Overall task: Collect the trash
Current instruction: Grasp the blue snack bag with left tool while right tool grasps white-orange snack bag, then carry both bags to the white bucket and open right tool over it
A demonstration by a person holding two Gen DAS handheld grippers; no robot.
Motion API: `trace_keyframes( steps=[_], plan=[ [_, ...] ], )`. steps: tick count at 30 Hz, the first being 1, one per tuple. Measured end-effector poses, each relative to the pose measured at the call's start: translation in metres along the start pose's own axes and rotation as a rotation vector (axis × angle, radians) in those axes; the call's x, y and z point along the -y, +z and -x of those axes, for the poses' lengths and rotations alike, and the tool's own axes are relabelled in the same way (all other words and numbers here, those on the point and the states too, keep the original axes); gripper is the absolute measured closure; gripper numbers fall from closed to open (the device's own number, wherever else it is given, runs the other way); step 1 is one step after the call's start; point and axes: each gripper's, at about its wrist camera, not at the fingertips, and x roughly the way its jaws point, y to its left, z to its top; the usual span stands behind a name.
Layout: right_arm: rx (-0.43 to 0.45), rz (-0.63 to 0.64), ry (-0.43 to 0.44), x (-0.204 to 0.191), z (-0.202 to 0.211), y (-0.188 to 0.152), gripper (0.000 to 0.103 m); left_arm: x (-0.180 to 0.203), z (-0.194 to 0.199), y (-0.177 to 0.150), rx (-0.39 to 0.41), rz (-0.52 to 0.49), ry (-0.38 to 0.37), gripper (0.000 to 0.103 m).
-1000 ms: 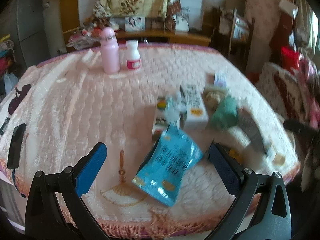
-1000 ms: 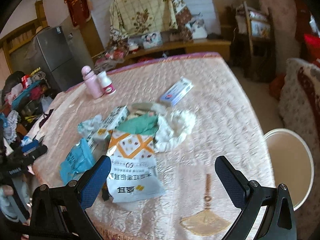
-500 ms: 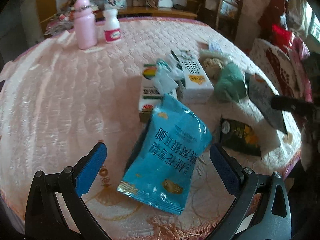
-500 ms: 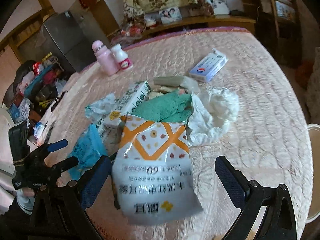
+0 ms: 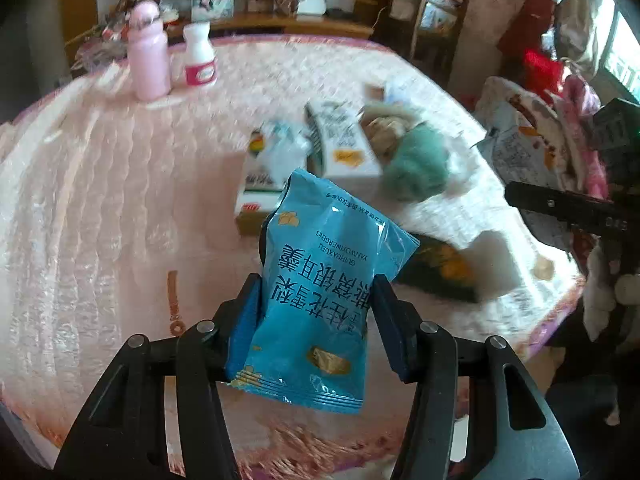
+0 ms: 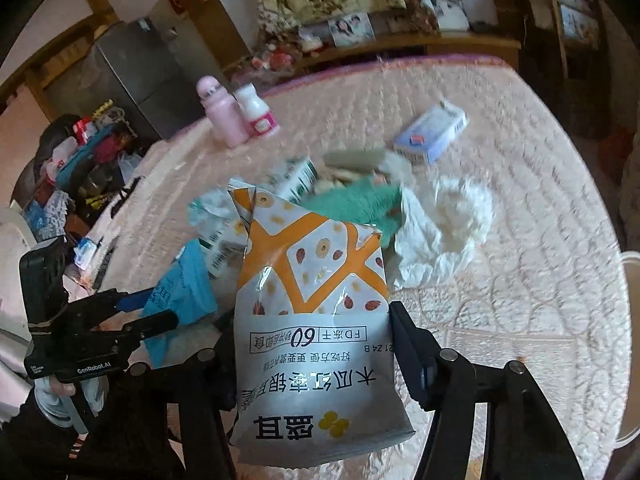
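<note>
Jaws closing: left gripper [image 5: 316, 312] pinches blue packet [image 5: 320, 300], right gripper [image 6: 312, 344] white packet [image 6: 316, 332]; far litter blurred.

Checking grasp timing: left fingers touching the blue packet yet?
Touching. The left wrist view shows both fingers pressed against the blue packet's sides as they close, creasing it.

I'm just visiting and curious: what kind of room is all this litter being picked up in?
Most likely a lived-in room of a home. A round table under a quilted pink cloth holds snack wrappers, a grey fridge stands behind it, and framed photos rest on a wooden sideboard.
</note>
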Motion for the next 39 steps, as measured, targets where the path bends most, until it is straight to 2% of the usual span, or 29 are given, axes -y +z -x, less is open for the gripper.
trace_keyframes(
  steps=[8,25,32,39],
  plan=[
    [0.072,0.006,-0.038,0.002,0.038,0.003,0.043,0.036,0.030,0.025,0.082,-0.035,-0.010,0.050],
    [0.129,-0.035,-0.154,0.040,0.080,-0.007,0.043,0.124,0.008,0.068,0.110,-0.095,-0.031,0.050],
    [0.152,-0.083,-0.233,0.079,0.107,-0.018,0.043,0.176,-0.011,0.082,0.087,-0.154,-0.074,0.050],
    [0.151,-0.176,-0.334,0.140,0.134,-0.034,0.043,0.238,-0.038,0.093,0.058,-0.212,-0.136,0.050]
  ],
)
